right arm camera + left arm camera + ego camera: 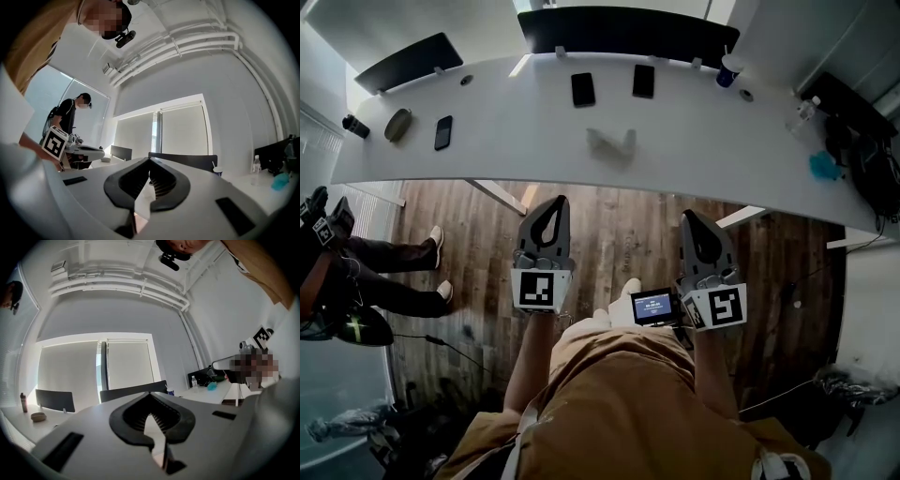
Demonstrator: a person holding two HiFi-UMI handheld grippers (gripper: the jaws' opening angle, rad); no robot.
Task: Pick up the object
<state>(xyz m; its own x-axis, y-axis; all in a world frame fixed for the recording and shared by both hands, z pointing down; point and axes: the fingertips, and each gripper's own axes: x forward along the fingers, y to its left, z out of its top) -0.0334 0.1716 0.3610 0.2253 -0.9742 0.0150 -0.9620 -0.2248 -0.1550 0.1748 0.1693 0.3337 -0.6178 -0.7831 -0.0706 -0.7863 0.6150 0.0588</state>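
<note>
Object [612, 142] lies on the white table [703, 141], and both grippers are closed with nothing in them.

It is a small pale thing near the middle of the table, just below two dark phones [583, 89]. The left gripper [560, 200] and the right gripper [689, 216] hang side by side over the wood floor [619, 234], on the near side of the table's edge. Both are well apart from the object and point toward the table. Each one's jaws meet at the tips, with nothing between them. A third phone [442, 132] lies further left on the table. A cup [727, 70] stands near the far edge on the right.
</note>
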